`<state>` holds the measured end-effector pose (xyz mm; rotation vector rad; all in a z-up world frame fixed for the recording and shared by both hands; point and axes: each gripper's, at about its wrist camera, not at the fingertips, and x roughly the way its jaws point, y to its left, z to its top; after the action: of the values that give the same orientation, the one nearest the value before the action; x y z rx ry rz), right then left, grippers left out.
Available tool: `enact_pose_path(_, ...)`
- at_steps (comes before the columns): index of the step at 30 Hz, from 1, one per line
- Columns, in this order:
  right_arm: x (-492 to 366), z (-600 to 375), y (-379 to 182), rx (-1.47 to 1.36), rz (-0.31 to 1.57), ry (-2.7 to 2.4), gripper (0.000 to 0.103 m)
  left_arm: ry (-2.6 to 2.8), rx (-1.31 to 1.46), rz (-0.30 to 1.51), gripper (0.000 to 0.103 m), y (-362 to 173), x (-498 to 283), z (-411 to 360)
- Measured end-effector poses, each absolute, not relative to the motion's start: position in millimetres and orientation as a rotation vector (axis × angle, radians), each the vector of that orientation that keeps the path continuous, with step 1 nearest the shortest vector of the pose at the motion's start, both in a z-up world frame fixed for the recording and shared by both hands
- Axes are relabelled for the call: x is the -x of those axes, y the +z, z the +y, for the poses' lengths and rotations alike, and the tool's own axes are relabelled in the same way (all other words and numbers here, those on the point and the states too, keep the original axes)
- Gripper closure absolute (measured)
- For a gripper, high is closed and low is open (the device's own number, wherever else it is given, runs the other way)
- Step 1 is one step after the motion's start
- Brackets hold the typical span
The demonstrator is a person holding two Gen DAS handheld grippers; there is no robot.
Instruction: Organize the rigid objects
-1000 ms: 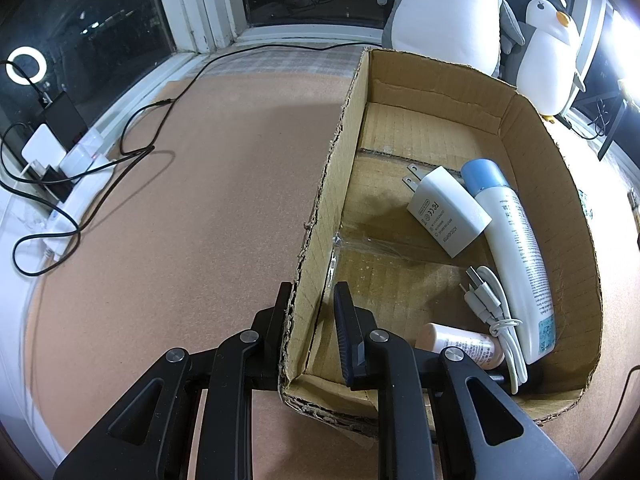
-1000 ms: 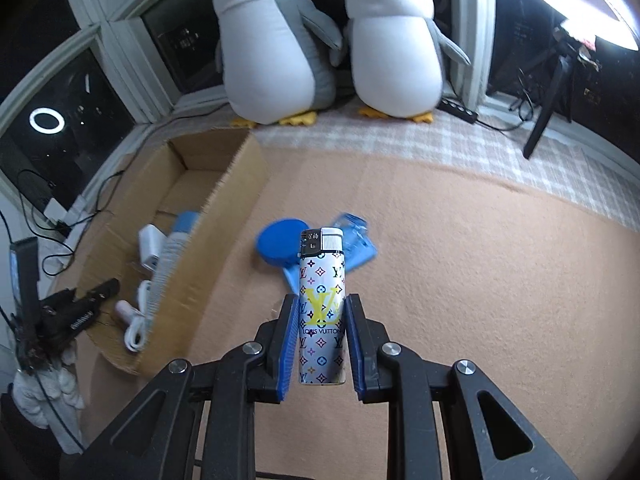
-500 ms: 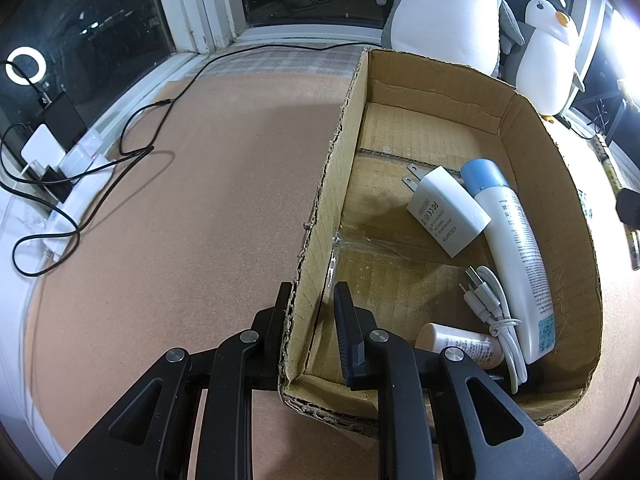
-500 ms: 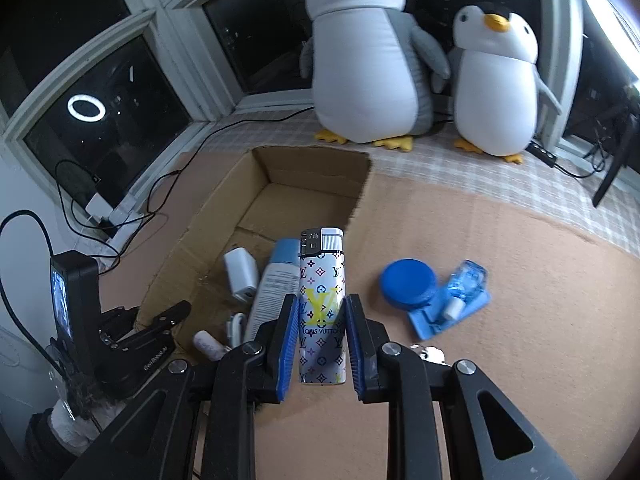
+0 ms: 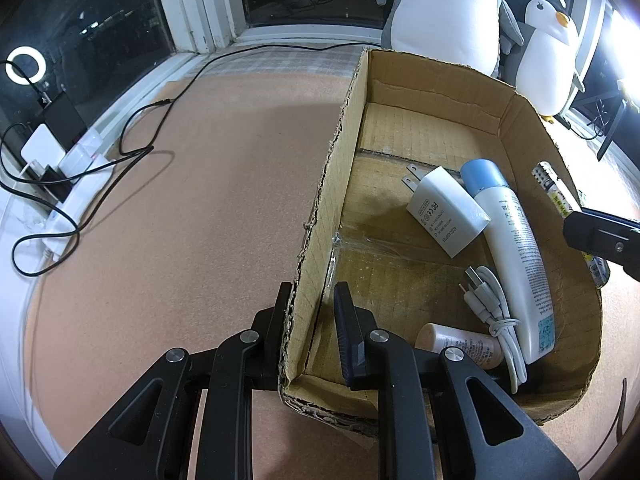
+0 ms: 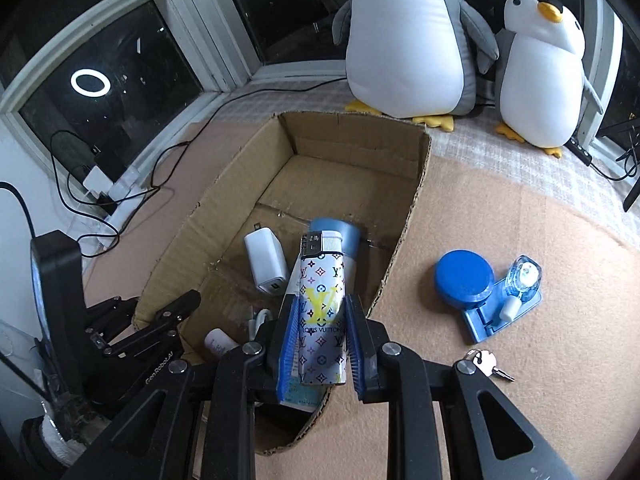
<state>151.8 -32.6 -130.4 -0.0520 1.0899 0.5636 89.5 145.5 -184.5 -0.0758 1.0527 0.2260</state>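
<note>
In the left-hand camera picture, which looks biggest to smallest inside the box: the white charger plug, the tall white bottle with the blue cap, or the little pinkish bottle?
1. White bottle with blue cap
2. White charger plug
3. Pinkish bottle, partly hidden by the left gripper

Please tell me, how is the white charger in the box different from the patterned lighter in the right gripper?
The charger is plain white and blocky; the lighter is tall, slim and covered in a coloured monogram print.
The charger lies loose on the floor of the cardboard box; the lighter is clamped between the jaws of the right gripper, above the box.
Both are small rigid items.
</note>
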Motion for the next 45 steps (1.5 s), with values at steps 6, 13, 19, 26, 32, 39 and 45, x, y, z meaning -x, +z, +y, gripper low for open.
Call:
enact_pose_path(6,-152,-25,-133,0.066,1.093,0.567,0.082,0.226,0.075,1.052,0.086,-184,-89,146)
enact_pose_path(13,-147,-16,-131,0.099,1.070,0.580,0.070,0.226,0.075,1.053,0.086,-184,-90,146)
enact_pose_path(19,-146,-18,-123,0.101,1.030,0.570,0.050,0.228,0.076,1.054,0.086,-186,-90,145)
enact_pose_path(26,-144,-19,-120,0.116,1.019,0.565,0.050,0.228,0.076,1.053,0.086,-186,-90,145)
enact_pose_path(32,-139,-20,-114,0.139,1.001,0.567,0.050,0.228,0.076,1.053,0.086,-186,-90,145)
enact_pose_path(39,-140,-55,-107,0.075,1.000,0.599,0.050,0.229,0.078,1.053,0.086,-186,-90,145)
enact_pose_path(45,-143,-99,-111,0.078,1.015,0.569,0.050,0.231,0.078,1.053,0.086,-186,-90,144)
